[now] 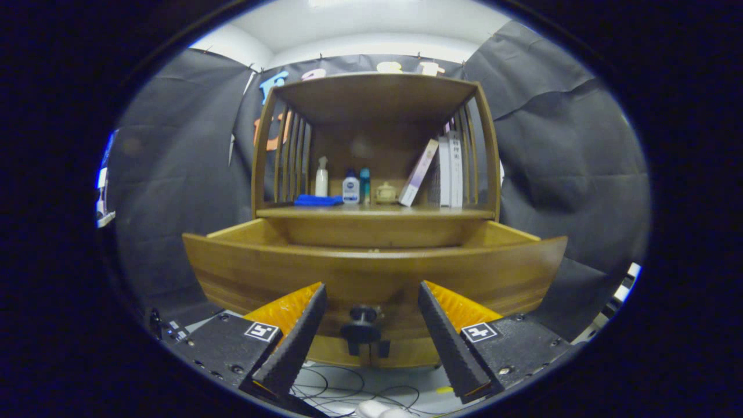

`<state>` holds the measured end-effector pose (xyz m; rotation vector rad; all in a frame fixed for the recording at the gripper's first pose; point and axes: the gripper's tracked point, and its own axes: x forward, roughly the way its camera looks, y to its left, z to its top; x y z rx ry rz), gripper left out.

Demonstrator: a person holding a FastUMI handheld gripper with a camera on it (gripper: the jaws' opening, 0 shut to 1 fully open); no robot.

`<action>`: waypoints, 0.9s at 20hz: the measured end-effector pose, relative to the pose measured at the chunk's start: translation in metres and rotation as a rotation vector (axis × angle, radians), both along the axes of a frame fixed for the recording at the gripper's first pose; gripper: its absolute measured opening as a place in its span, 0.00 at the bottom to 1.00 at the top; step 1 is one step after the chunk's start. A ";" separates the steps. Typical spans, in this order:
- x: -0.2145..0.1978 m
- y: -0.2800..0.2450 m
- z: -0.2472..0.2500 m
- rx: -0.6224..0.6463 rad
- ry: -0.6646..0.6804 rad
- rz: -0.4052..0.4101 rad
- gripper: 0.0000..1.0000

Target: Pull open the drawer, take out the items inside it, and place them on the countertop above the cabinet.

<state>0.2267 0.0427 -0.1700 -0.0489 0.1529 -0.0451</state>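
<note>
while level with the pulled-out drawer [371, 267], fingers [296, 339] spread wide, released, flanking its knob [361, 325]

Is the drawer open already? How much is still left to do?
Yes, the drawer is pulled out of the cabinet. The hand-held gripper is open, its fingers on either side of the knob without touching it, holding nothing. The drawer's inside is hidden behind its front, so what's in there can't be seen. Taking things out and putting them on the countertop is still to do.
</note>
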 end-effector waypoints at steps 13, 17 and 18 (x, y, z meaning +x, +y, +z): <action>0.105 0.000 0.158 0.021 -0.010 0.076 1.00; 0.146 0.009 0.143 -0.018 0.135 0.100 0.99; 0.153 0.012 0.133 -0.034 0.189 0.107 0.99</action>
